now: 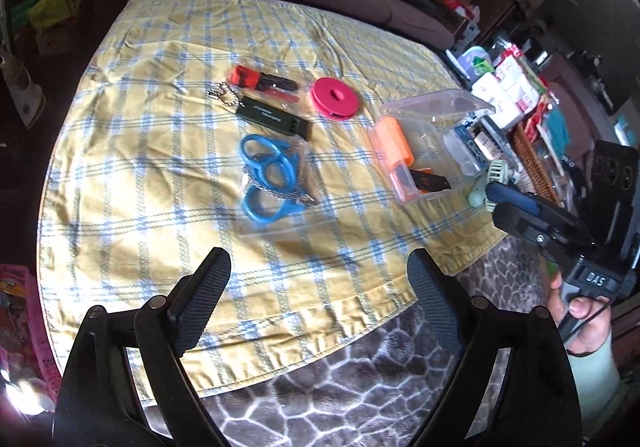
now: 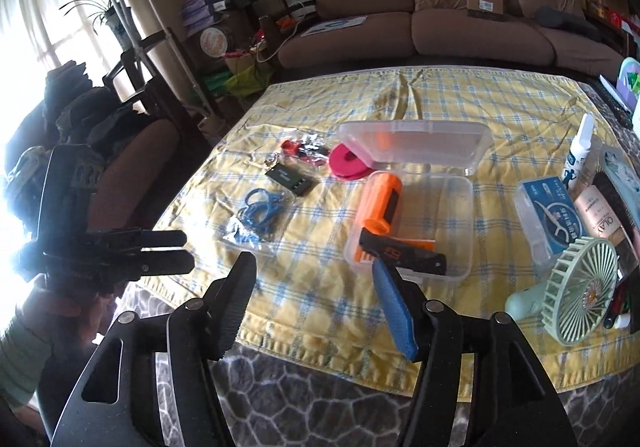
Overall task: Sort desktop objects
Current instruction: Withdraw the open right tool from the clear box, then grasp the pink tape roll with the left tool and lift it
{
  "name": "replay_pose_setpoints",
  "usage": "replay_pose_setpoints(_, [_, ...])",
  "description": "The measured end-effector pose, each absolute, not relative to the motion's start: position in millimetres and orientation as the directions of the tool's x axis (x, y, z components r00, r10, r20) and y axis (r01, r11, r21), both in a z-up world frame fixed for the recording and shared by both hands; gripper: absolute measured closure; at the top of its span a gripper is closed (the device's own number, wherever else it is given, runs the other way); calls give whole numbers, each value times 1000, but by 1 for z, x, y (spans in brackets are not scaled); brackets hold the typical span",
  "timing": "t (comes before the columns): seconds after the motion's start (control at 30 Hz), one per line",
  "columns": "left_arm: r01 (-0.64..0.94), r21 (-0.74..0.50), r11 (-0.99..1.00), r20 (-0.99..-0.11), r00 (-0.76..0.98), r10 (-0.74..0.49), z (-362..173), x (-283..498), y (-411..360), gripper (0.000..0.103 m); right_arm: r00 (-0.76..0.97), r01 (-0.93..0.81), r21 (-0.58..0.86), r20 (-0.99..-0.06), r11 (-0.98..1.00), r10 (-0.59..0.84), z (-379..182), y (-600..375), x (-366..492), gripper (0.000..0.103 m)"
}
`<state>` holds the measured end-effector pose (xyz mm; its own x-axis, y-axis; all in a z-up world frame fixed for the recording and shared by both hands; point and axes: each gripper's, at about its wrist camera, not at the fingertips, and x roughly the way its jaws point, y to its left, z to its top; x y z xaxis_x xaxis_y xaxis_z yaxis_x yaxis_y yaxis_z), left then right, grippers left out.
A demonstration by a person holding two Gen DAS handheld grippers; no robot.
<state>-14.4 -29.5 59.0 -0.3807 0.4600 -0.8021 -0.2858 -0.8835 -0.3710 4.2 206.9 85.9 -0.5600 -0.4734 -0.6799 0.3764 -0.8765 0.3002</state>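
On the yellow checked cloth [image 1: 168, 167] lie a bagged set of blue rings [image 1: 268, 175], a dark green block on a bead chain [image 1: 276, 117], a red and black tool [image 1: 260, 83] and a pink disc [image 1: 335, 97]. An open clear box [image 2: 468, 215] holds an orange cylinder [image 2: 378, 203] and a black and orange folding knife [image 2: 400, 253]; its lid [image 2: 416, 143] lies behind it. My left gripper [image 1: 320, 283] is open over the cloth's near edge, holding nothing. My right gripper [image 2: 316, 299] is open and bare too, just short of the box.
A pale green hand fan [image 2: 580, 295], a blue and white packet [image 2: 548, 215], bottles and a brush crowd the table's right end. A brown sofa [image 2: 440, 15] stands behind the table. Patterned grey table surface [image 2: 320, 407] shows below the cloth. A hand [image 1: 580, 319] holds the right gripper's handle.
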Motion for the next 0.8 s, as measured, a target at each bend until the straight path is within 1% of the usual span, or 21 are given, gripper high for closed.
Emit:
replay_pose_setpoints(0.03, [-293,-352,-889,-800,-399,448,60,-13,-32,13,-556,384,306,-677,-871,-483,84,203,7,33])
replay_pose_setpoints(0.17, [-318,-302,-899,-783,-456,424,54,-17,-34,10,-548,404,311,-671,-860,-500,76,191,14,32])
replay_pose_setpoints(0.23, [-328,-299,-896,-782,-455,427,49,-24,-31,10,-548,406,323,-663,-855,-511,73,189,18,32])
replay_pose_setpoints(0.33, [-332,-343,-879,-768,-440,466,46,-35,-27,10,-553,393,359,-643,-847,-530,68,193,19,32])
replay_pose_setpoints(0.53, [-300,-348,-888,-754,-473,455,45,-64,-24,10,-561,373,372,-639,-850,-526,68,204,13,32])
replay_pose_setpoints(0.67, [-297,-339,-892,-749,-488,447,45,-76,-21,10,-553,372,397,-631,-839,-544,70,209,10,30])
replay_pose_setpoints(0.7, [-300,-332,-895,-750,-491,443,45,-76,-19,10,-551,372,400,-632,-838,-546,70,209,9,28])
replay_pose_setpoints(0.8, [-318,-304,-898,-759,-489,430,44,-74,-12,10,-544,373,408,-631,-833,-553,72,209,8,28])
